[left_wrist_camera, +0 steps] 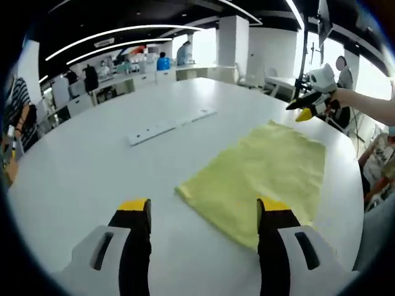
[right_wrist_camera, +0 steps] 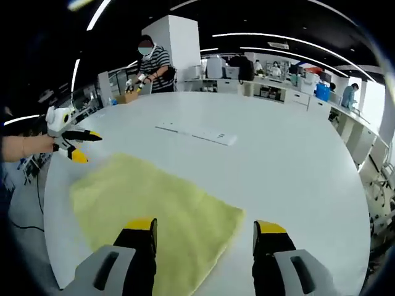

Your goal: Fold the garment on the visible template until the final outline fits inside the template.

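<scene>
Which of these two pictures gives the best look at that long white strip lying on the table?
The right gripper view: the white strip lies near mid-frame, unobstructed, beyond the yellow cloth, its length facing the camera. In the left gripper view the same strip is also fully visible, but angled away past the cloth's far side.

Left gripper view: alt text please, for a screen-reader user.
A yellow cloth lies flat on a white table, with the left gripper open above its near edge. The right gripper hovers open beyond the far corner; a white power strip lies behind.
</scene>
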Action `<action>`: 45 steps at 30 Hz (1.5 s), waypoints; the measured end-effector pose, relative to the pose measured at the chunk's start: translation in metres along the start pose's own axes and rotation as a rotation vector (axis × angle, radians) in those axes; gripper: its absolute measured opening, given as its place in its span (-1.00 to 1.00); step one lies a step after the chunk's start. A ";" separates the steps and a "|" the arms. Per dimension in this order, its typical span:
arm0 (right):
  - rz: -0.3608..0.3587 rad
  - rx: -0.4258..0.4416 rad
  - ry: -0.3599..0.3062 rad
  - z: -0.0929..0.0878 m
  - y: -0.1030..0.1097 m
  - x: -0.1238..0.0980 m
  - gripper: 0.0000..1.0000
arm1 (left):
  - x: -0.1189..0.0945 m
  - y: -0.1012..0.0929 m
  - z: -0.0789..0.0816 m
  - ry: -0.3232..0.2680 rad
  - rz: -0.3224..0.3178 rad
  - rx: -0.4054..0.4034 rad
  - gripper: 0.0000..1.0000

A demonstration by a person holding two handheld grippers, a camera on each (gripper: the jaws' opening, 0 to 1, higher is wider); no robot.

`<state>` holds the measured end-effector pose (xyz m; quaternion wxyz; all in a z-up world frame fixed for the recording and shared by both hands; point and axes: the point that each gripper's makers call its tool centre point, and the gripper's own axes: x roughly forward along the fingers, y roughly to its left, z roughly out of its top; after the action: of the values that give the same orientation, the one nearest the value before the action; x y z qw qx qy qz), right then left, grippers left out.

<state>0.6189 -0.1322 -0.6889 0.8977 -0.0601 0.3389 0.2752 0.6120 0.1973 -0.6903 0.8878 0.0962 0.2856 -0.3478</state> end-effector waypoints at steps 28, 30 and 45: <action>0.031 0.025 0.024 -0.070 0.055 -0.053 -0.14 | -0.049 -0.057 -0.049 -0.050 -0.040 -0.083 -0.36; 0.030 0.037 0.023 -0.075 0.057 -0.055 -0.16 | -0.049 -0.061 -0.056 -0.040 -0.044 -0.099 -0.42; 0.022 0.106 0.050 -0.110 0.060 -0.058 -0.35 | -0.038 -0.079 -0.079 -0.078 -0.097 -0.355 -0.71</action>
<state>0.4882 -0.1403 -0.7307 0.8877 -0.0155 0.3761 0.2651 0.5019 0.1895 -0.7307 0.8835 -0.0893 0.3122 -0.3377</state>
